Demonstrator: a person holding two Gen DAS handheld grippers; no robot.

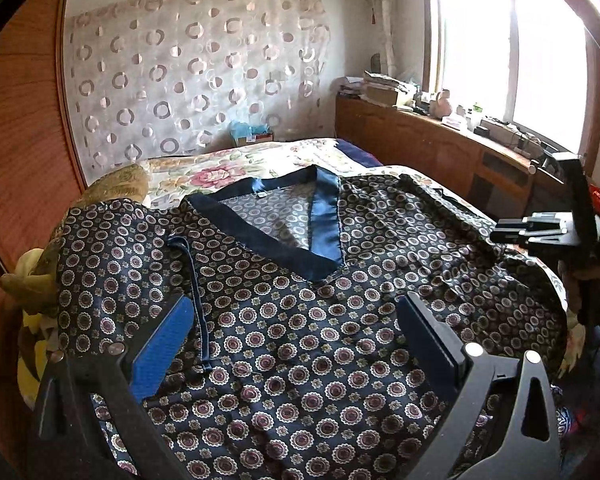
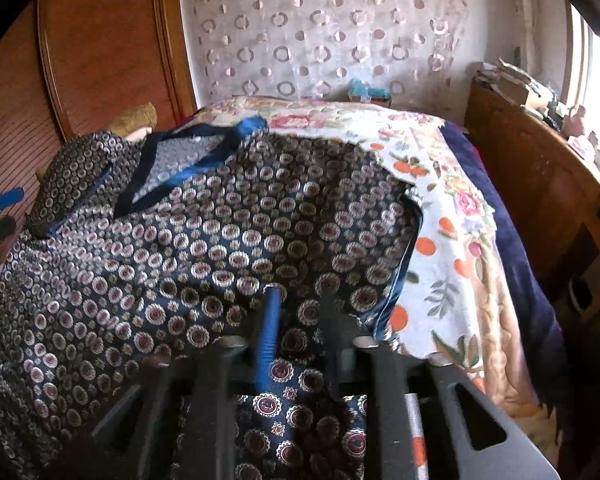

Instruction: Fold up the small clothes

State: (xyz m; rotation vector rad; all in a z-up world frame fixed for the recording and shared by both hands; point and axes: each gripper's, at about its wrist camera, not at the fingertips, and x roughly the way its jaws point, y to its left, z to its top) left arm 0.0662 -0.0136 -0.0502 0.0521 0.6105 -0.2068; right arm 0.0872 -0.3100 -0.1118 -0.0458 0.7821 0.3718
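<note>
A dark navy garment with round flower motifs and a blue V-neck band lies spread on the bed, neck towards the far wall. My left gripper hovers over its lower left part, jaws wide apart with nothing between them; its fingertips also show at the left edge of the right wrist view. My right gripper sits low at the garment near its right hem. The jaws stand partly apart and fabric lies between and under the fingers, with no pad pressing on it.
A floral blanket covers the bed beneath the garment. A wooden wardrobe stands at the left and a cluttered wooden counter under the window at the right. A black stand-like rig is at the bed's right edge. A yellowish pillow lies beyond the left sleeve.
</note>
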